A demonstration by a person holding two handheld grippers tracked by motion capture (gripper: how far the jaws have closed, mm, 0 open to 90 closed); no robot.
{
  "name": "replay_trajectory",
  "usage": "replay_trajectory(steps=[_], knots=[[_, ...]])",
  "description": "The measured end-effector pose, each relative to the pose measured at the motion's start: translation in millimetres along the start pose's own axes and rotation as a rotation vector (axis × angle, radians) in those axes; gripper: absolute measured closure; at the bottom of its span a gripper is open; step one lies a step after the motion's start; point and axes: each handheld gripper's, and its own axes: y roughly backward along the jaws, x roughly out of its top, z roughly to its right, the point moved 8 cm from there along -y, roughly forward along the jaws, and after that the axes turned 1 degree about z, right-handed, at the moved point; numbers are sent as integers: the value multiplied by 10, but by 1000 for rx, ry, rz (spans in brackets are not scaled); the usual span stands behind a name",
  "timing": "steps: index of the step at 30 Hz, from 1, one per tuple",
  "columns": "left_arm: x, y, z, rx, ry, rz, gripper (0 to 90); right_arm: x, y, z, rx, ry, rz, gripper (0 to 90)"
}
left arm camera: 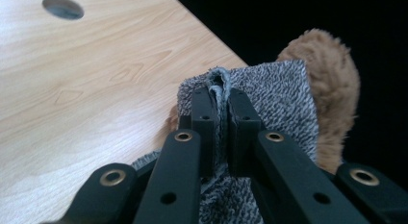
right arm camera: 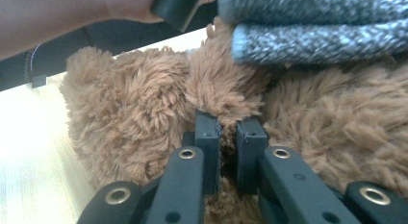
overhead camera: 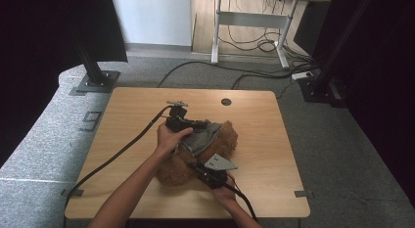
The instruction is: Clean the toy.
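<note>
Your left gripper [left arm camera: 219, 96] pinches the hem of the grey knitted garment [left arm camera: 274, 96], draped over the brown furry teddy bear [overhead camera: 195, 157] at mid-table. Your right gripper [right arm camera: 226, 125], pinching a tuft of fur, anchors the bear's near side, so the garment lies beyond it.

table [overhead camera: 254, 135]: smooth pale wood grain | teddy bear [right arm camera: 144, 104]: shaggy brown plush | garment [left arm camera: 279, 94]: grey marled knit | gripper jaws: matt black plastic

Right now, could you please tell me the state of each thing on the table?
Left gripper: shut on the grey knit garment.
Right gripper: shut on the brown plush bear.
Grey knit garment: partly on the bear.
Brown plush bear: lying on the table.
</note>
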Motion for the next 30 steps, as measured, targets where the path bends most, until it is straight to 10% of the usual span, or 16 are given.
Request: replay_trajectory(steps=[10, 17, 30], knots=[[84, 159, 237, -66, -33, 59, 833, 11, -28, 35, 0, -6, -2, 826], [30, -8, 458, -53, -119, -19, 832, 16, -37, 37, -4, -6, -2, 826], [-221, 103, 229, 65, -124, -81, 831, 4, -32, 42, -14, -4, -1, 826]])
